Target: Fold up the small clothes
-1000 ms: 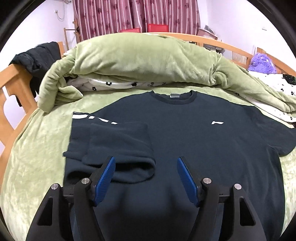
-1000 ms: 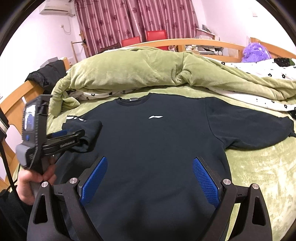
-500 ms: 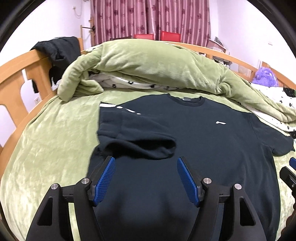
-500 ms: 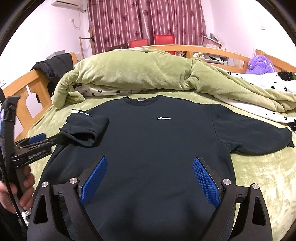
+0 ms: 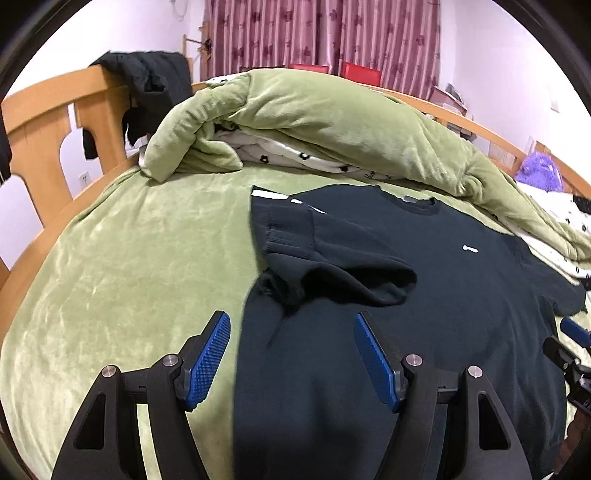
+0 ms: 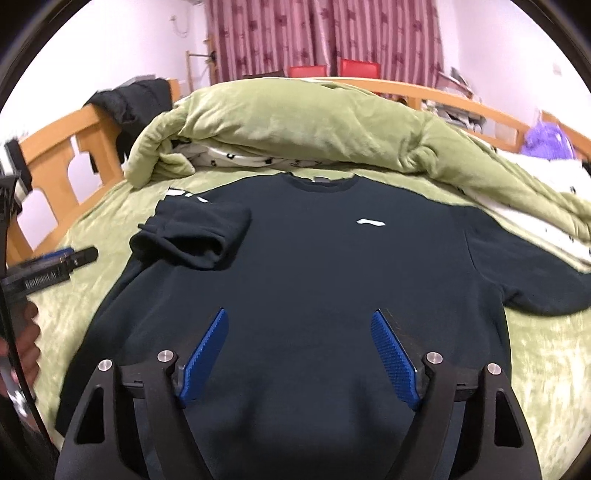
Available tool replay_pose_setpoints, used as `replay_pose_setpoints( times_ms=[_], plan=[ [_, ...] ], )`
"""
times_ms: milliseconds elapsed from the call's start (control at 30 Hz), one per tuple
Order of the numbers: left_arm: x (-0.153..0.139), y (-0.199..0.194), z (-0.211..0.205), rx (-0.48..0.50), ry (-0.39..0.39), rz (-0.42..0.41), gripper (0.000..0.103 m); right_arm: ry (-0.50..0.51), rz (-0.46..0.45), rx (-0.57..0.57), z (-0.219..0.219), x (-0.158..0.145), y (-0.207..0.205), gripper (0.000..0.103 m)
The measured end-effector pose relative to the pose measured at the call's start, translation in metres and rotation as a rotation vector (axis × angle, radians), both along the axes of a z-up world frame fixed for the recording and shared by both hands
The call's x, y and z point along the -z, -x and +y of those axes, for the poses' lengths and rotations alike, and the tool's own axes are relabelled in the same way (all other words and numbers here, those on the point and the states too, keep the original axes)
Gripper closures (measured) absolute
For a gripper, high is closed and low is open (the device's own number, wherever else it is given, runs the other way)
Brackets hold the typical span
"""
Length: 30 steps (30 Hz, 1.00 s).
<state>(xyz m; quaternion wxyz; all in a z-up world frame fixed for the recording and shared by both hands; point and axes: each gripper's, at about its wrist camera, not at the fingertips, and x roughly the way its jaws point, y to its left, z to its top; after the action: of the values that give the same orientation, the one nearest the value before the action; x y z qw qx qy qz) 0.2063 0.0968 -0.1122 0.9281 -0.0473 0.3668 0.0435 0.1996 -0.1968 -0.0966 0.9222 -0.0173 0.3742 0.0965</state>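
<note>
Sweatshirt: a dark sweatshirt (image 6: pixel 314 280) lies flat, front up, on the green bed cover (image 5: pixel 129 277). Its neck points to the rolled green quilt (image 6: pixel 295 125) at the far side.
Logo: a small white mark (image 6: pixel 371 222) sits on the chest of the sweatshirt.
Folded sleeve: one sleeve (image 6: pixel 195 236) is folded in and lies bunched on top of the sweatshirt, at the side near the wooden bed frame (image 5: pixel 48 122).
Other sleeve: the other sleeve (image 6: pixel 535 280) sticks straight out from the sweatshirt, flat on the bed cover.
Left gripper: the left gripper (image 5: pixel 291 362) hangs over the edge of the sweatshirt, on the folded sleeve's side. Its blue pads (image 5: pixel 207 362) are apart and nothing is between them.
Right gripper: the right gripper (image 6: pixel 299 362) hangs over the lower middle of the sweatshirt. Its jaws have just been closing a bit, but they are apart and they hold nothing.
Hand: a person's hand (image 6: pixel 27 339) holds the left gripper, beside the sweatshirt.
Black clothes: black clothes (image 5: pixel 147 85) hang on the bed frame, well away from the sweatshirt.
Curtain: a red striped curtain (image 6: pixel 321 33) hangs far behind the sweatshirt.
Purple toy: a fuzzy purple thing (image 5: pixel 541 171) sits past the quilt, far from the sweatshirt.
</note>
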Motion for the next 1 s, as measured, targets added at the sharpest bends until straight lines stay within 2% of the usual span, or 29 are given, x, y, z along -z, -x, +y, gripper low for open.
replay_pose_setpoints(
  times_ms=[100, 300, 400, 667, 833, 1000],
  plan=[
    [0.006, -0.009, 0.022, -0.027, 0.044, 0.0, 0.036, 0.016, 0.0, -0.031, 0.019, 0.0, -0.011, 0.04],
    [0.029, -0.024, 0.061, -0.06, 0.123, 0.019, 0.036, -0.02, 0.009, -0.085, 0.064, 0.001, -0.054, 0.051],
    [0.038, -0.029, 0.078, -0.076, 0.139, 0.016, 0.036, -0.004, 0.004, -0.123, 0.093, 0.007, -0.079, 0.052],
    [0.054, -0.048, 0.122, -0.131, 0.243, 0.013, 0.036, 0.049, 0.019, -0.195, 0.156, 0.04, -0.131, 0.052],
    [0.056, -0.048, 0.134, -0.138, 0.234, 0.002, 0.036, 0.013, 0.032, -0.235, 0.186, 0.053, -0.157, 0.052],
    [0.059, -0.05, 0.145, -0.154, 0.237, 0.002, 0.036, -0.016, 0.027, -0.294, 0.213, 0.057, -0.164, 0.052]
  ],
)
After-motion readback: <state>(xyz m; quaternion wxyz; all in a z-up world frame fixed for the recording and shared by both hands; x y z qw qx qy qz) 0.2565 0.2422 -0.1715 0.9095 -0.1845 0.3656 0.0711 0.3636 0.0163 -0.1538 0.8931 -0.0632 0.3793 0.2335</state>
